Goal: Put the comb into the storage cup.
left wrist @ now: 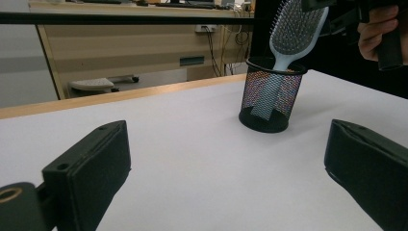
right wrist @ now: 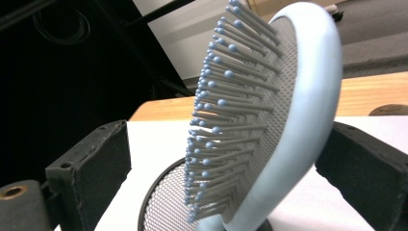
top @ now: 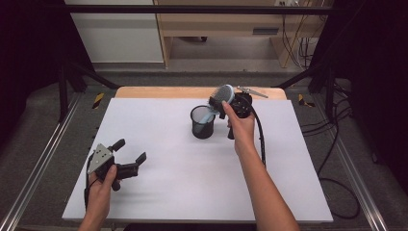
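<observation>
the white desk [top: 192, 192] carries everything here, and behind its far edge a strip of bare wood [top: 159, 92] shows. near the far edge, a little right of the middle, stands a black mesh cup [top: 202, 122], upright. a light blue hairbrush [top: 222, 96] stands inside the cup with the handle down and the bristle head up above the rim. the brush leans toward the right and far side. in the left gripper view the handle is visible through the mesh and the bristles [left wrist: 293, 29] face this camera.

the right gripper [top: 226, 102] is at the head of the brush, just beside the cup on its right side, held by the right hand [top: 240, 127]. in the right gripper view the brush head [right wrist: 288, 120] is between the two black jaws. the jaws stand wide: there is a clear gap between the left jaw and the bristle tips, and the right jaw is at the blue back of the brush, but i cannot tell if it touches. so this claw is open and it does not squeeze the brush.

the left gripper [top: 129, 158] is near the left front corner of the desk, held low by the left hand [top: 101, 190]. its jaws are wide apart with nothing between them, and they point toward the cup, well apart from it.
</observation>
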{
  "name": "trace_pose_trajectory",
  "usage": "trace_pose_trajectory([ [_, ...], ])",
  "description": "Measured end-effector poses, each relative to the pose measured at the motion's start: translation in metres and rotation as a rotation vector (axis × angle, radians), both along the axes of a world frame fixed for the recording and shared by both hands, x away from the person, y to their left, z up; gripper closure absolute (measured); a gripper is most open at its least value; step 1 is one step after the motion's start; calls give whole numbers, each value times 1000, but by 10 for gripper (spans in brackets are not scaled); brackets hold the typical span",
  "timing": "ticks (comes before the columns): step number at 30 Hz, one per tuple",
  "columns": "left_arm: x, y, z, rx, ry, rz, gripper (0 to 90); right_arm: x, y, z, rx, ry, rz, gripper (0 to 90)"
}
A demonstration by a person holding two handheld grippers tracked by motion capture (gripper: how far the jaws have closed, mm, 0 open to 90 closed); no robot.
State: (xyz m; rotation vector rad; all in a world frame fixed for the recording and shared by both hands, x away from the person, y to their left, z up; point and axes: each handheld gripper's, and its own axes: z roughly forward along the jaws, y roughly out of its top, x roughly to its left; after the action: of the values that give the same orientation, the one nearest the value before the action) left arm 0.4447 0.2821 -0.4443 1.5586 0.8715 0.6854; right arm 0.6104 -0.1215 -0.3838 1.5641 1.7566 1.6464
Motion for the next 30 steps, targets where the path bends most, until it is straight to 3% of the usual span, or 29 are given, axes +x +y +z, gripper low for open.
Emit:
trace_pose_trajectory([
  [4,0,2,0,2,-1,4,24,-3,-1,3,-38,-12,4,57],
  [14,-1,5,1,1,-7,17,24,-14,-7,12,-187,-95,3,74],
  [30,-2,11,3,-22,-16,23,37,-34,-30,32,-270,-210,-32,71],
])
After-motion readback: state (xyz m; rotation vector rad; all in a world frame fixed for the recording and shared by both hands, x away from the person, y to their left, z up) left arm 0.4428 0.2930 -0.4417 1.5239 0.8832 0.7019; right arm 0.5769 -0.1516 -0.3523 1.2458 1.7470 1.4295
